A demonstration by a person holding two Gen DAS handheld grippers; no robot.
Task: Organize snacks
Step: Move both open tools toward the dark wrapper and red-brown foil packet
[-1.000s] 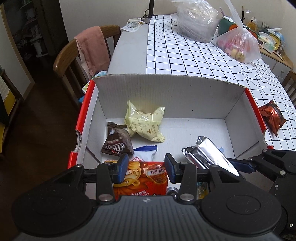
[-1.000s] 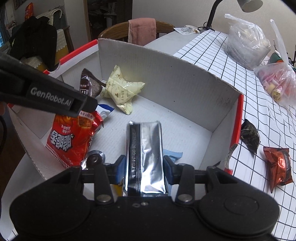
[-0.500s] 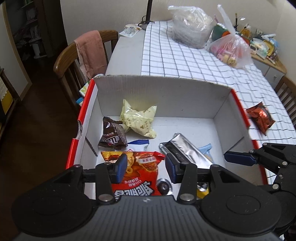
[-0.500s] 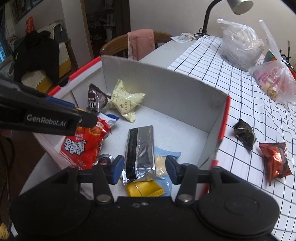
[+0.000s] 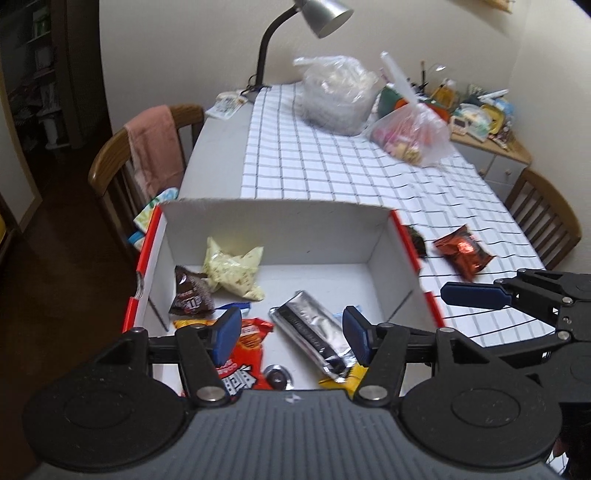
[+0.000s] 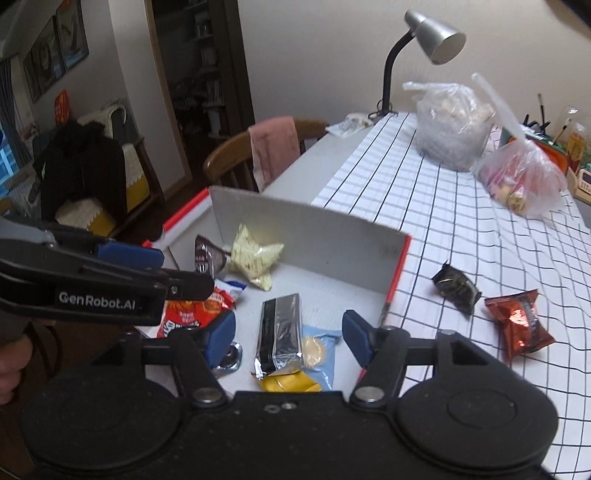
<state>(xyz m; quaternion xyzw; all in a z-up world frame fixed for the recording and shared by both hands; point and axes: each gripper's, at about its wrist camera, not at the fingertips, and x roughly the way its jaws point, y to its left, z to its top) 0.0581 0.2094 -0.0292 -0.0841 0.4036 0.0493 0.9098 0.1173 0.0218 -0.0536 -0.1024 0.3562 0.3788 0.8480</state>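
A white cardboard box (image 5: 280, 229) with red outer sides holds several snacks: a silver foil pack (image 5: 314, 330) (image 6: 280, 332), a red chip bag (image 5: 245, 350) (image 6: 195, 314), a brown candy bag (image 5: 190, 293) (image 6: 207, 258) and a pale yellow bag (image 5: 232, 269) (image 6: 255, 258). My left gripper (image 5: 290, 334) hangs above the box with its jaws opening and nothing pressed between them. Over the silver pack my right gripper (image 6: 290, 338) is also opening, its pads clear of the pack. On the checked cloth lie a red-brown snack bag (image 6: 517, 326) (image 5: 463, 253) and a dark wrapper (image 6: 456, 288).
Two plastic bags (image 5: 410, 134) (image 5: 336, 94) and a desk lamp (image 5: 317, 16) stand at the table's far end. A wooden chair with a pink towel (image 5: 155, 147) stands at the left, another chair (image 5: 546, 214) at the right. A cluttered sideboard (image 5: 487, 125) lies beyond.
Both grippers have risen and pulled back from the box while their jaws widened. The right gripper let go of the silver pack and the left let go of the red chip bag; both lie in the box.
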